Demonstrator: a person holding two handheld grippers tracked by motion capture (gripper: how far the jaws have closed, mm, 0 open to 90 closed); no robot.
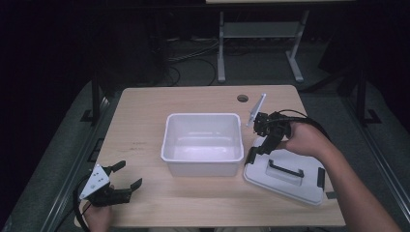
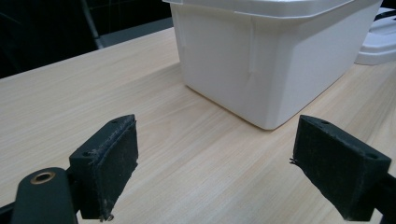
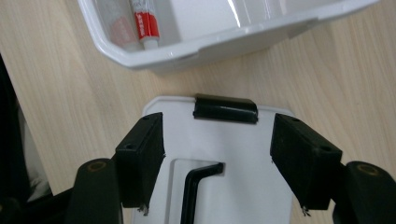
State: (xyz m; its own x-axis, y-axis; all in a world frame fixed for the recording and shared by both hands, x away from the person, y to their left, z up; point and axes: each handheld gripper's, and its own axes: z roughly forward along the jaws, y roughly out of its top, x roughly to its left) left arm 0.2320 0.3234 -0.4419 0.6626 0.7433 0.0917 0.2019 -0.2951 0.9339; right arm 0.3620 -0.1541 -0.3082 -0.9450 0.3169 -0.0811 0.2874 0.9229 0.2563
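A white plastic bin (image 1: 203, 143) stands open at the table's middle. In the right gripper view a red-and-white tube (image 3: 145, 23) lies inside the bin (image 3: 224, 32). The bin's white lid (image 1: 285, 176) lies flat to its right, with a black handle (image 1: 286, 168) and black clips. My right gripper (image 1: 255, 153) hovers open, pointing down over the lid's left end; the lid (image 3: 224, 154) and its end clip (image 3: 225, 108) sit between the jaws, untouched. My left gripper (image 1: 130, 173) is open near the front left, facing the bin (image 2: 271, 56) with nothing between its jaws.
The wooden table (image 1: 145, 111) has a round cable hole (image 1: 242, 98) at the back. Past the far edge are a grey floor, cables and the metal legs of another desk (image 1: 221, 48). The lid's edge (image 2: 380, 42) peeks from behind the bin in the left gripper view.
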